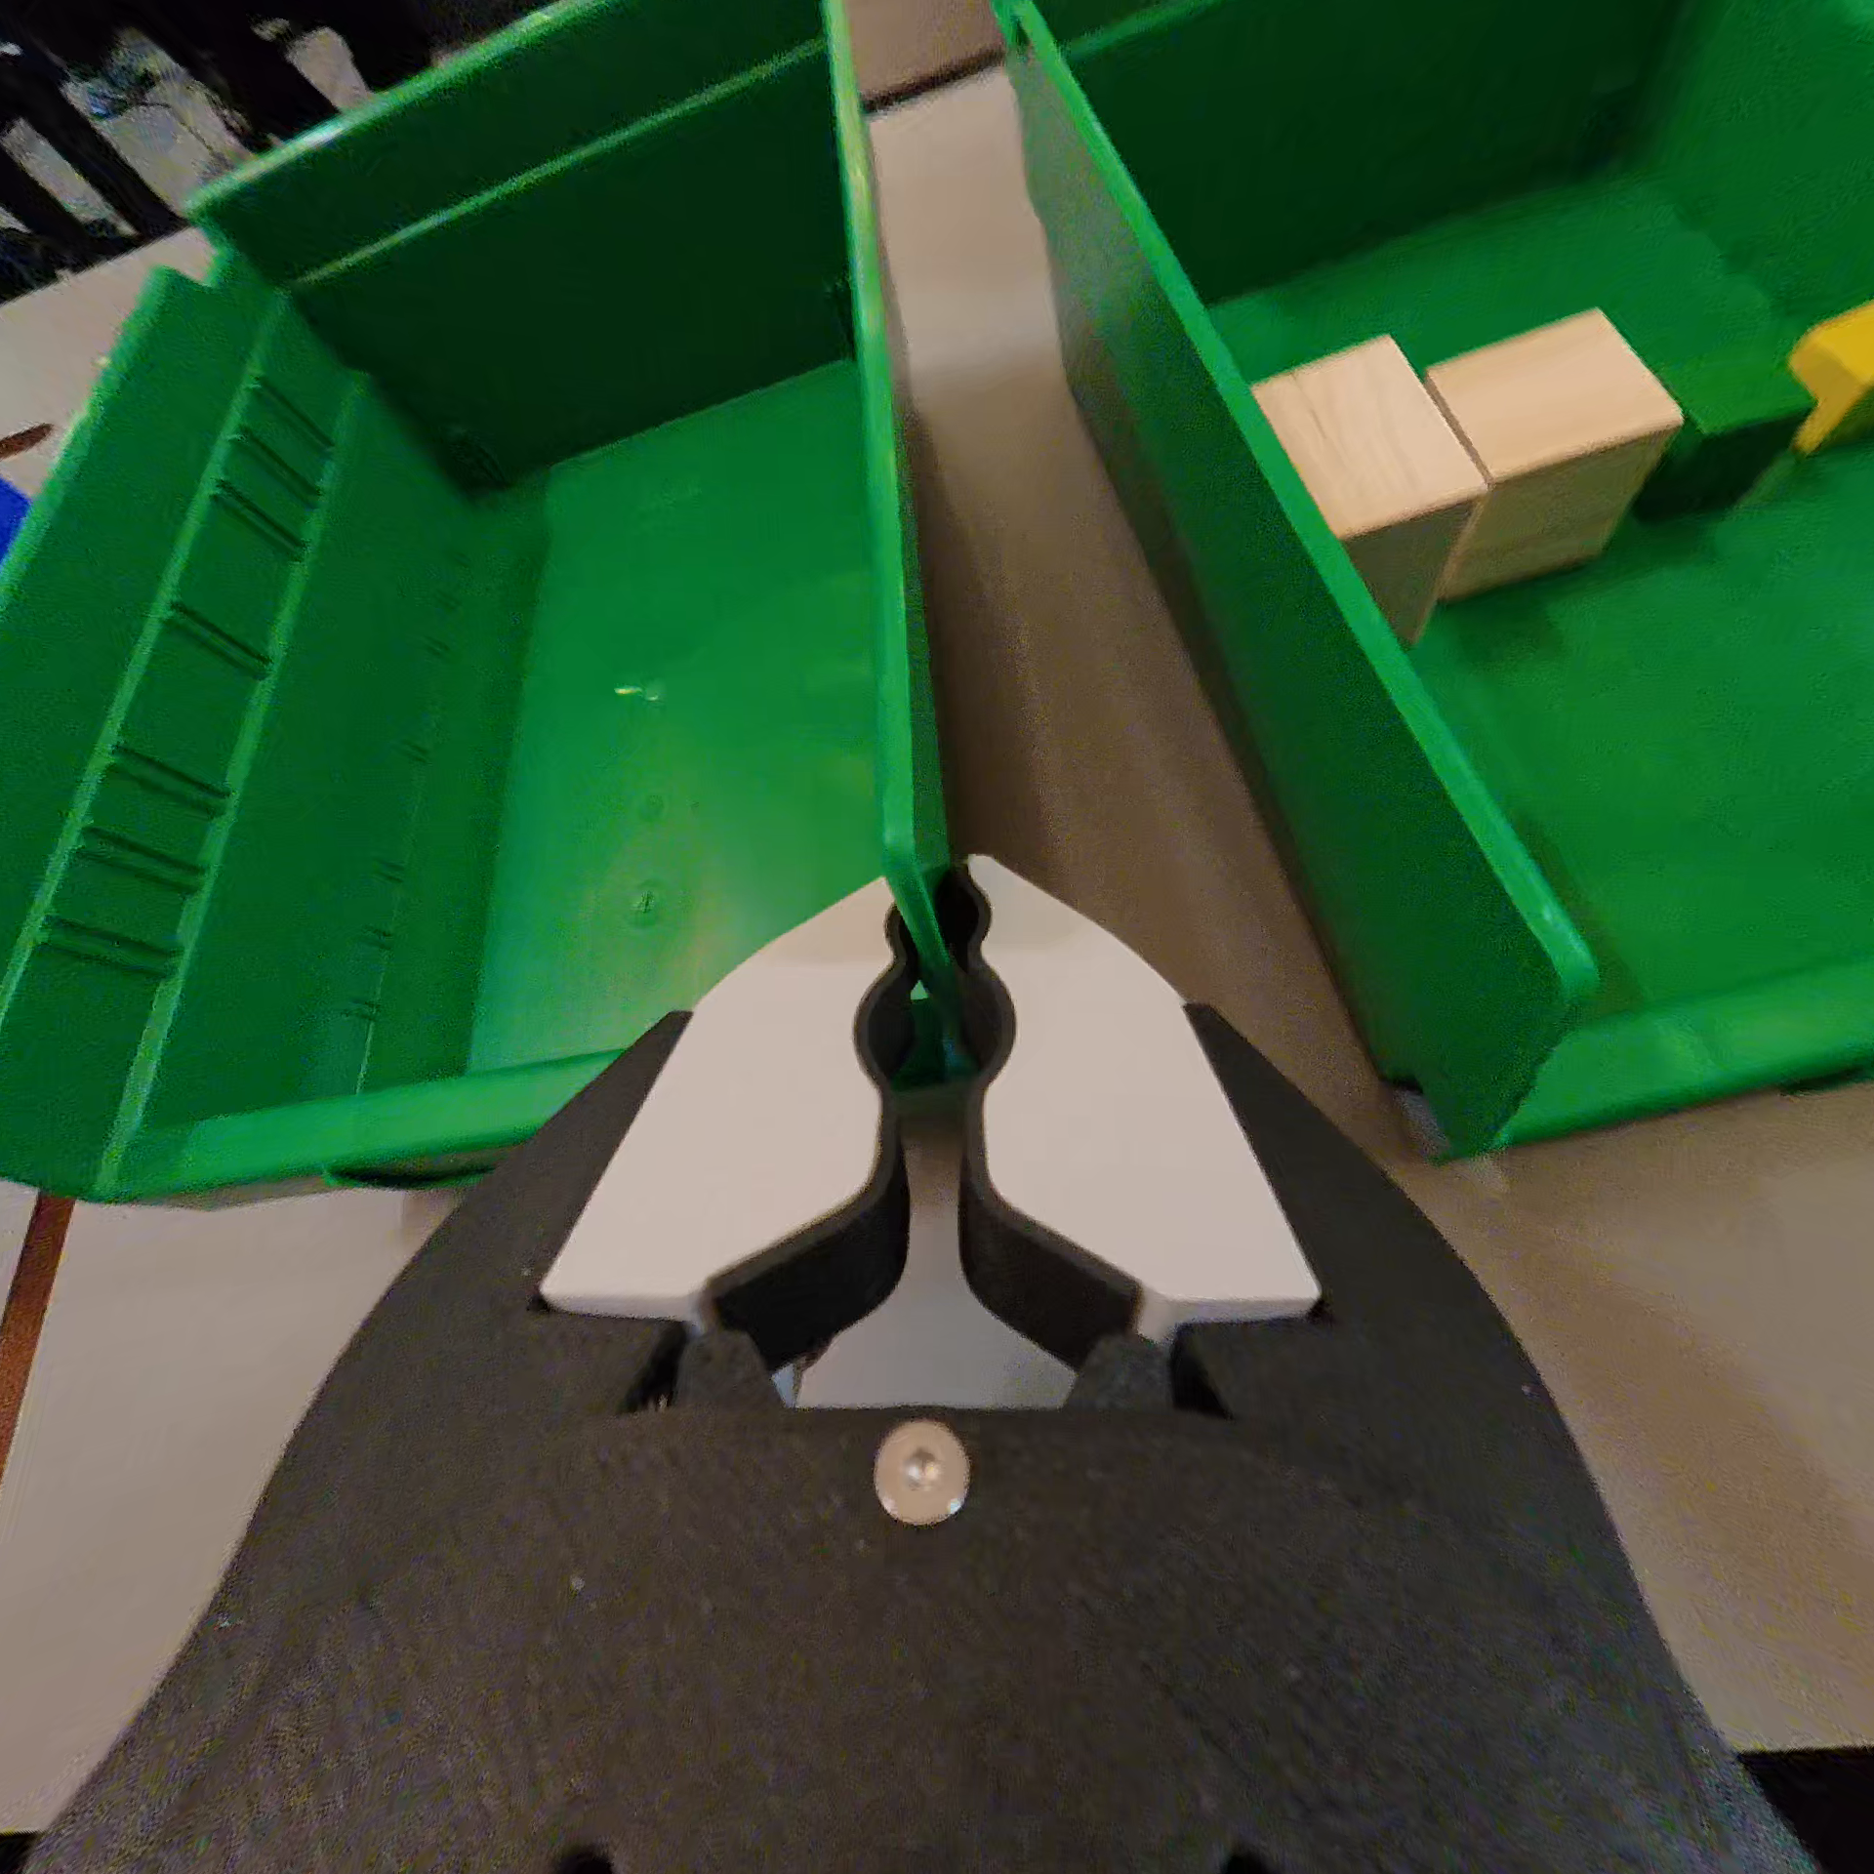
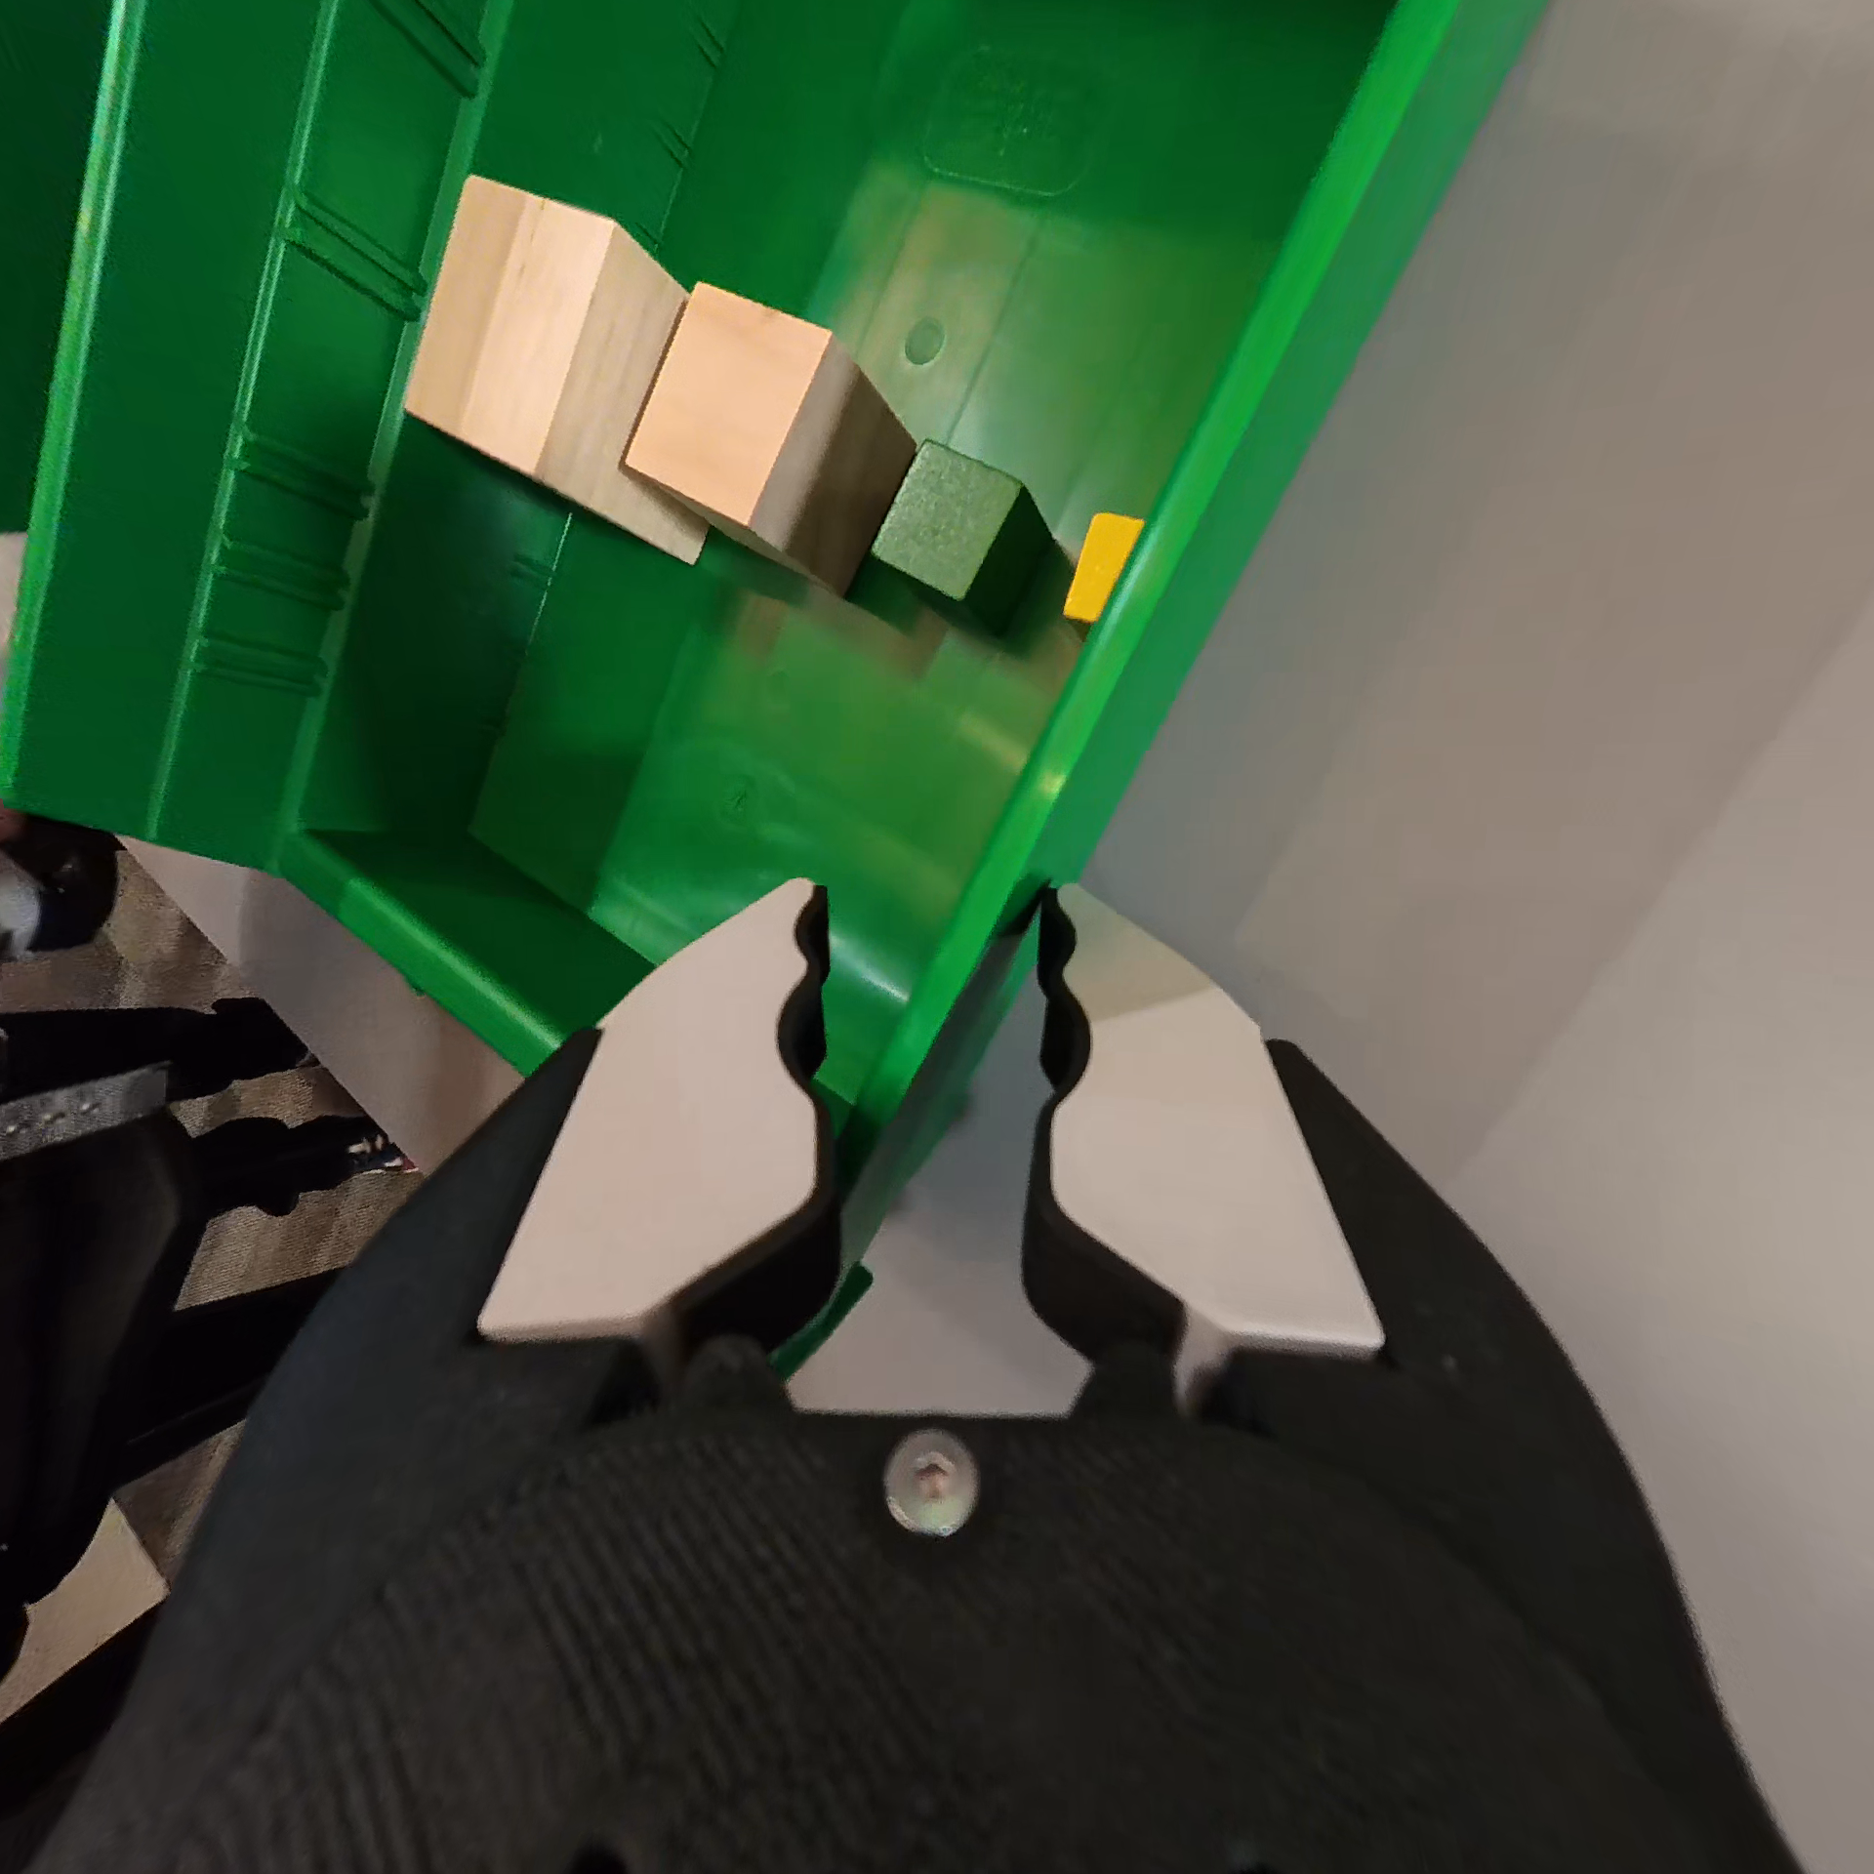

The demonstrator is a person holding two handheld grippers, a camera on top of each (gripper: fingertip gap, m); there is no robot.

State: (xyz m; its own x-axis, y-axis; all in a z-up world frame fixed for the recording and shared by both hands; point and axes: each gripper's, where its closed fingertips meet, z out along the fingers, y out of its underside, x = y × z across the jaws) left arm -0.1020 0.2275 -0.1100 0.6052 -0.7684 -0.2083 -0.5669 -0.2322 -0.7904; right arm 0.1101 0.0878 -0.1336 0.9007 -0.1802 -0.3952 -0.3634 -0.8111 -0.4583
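Clamping the left tongs (image 1: 938, 974) on the empty bin's (image 1: 608, 659) right wall, we straddle the other bin's (image 2: 771, 710) right wall with the right tongs (image 2: 933, 974) spread, unclenched; four blocks (image 2: 771, 426) lie inside it.

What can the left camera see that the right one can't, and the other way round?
Only the left view shows the empty bin, whose side wall the left gripper is shut on. Only the right view shows the right gripper, open astride the other bin's wall, plus the floor beyond the table edge. Both show the filled bin with two wooden blocks, a green block, a yellow block, and the table.
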